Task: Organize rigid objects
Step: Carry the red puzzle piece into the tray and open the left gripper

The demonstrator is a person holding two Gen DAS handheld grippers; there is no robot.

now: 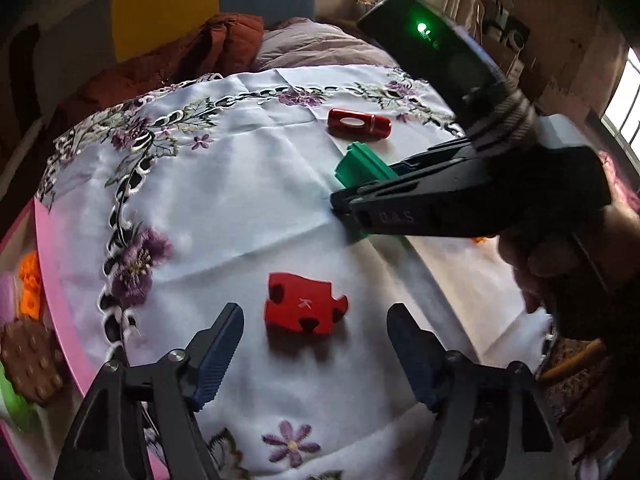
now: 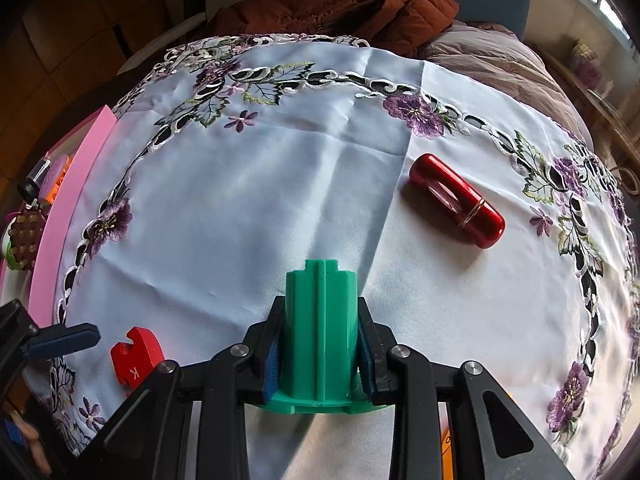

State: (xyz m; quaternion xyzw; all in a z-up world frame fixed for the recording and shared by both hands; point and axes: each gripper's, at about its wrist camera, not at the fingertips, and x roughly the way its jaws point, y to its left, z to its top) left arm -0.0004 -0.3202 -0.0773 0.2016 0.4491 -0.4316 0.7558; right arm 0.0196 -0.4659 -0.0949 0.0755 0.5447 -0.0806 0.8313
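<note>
**Ana:** Pale blue cloth, embroidered with purple flowers, covers the worktop; a brown quilted jacket lies heaped beyond its far edge. How many loose pieces do you count on it?

**Ben:** Three. One red puzzle piece marked with a white K, one green ribbed cylinder, one glossy red capsule. Taking the puzzle piece as the landmark: the cylinder is beyond it and to the right, the capsule farther off the same way.

**Ana:** And the grippers?

**Ben:** Two. The left gripper hangs over the puzzle piece with its jaws spread wide, one blue pad on either side of it, neither touching. The piece lies flat on the cloth.

**Ana:** The other one?

**Ben:** The right gripper has its jaws clamped on the green cylinder, pads pressed against both sides, just above its flanged base. From the left camera a hand grips the handle, to the right of the puzzle piece.

**Ana:** Anything to the left of the piece?

**Ben:** One pink tray at the cloth's edge. Inside are a brown studded piece and something orange; the rest is too blurred to count.
</note>
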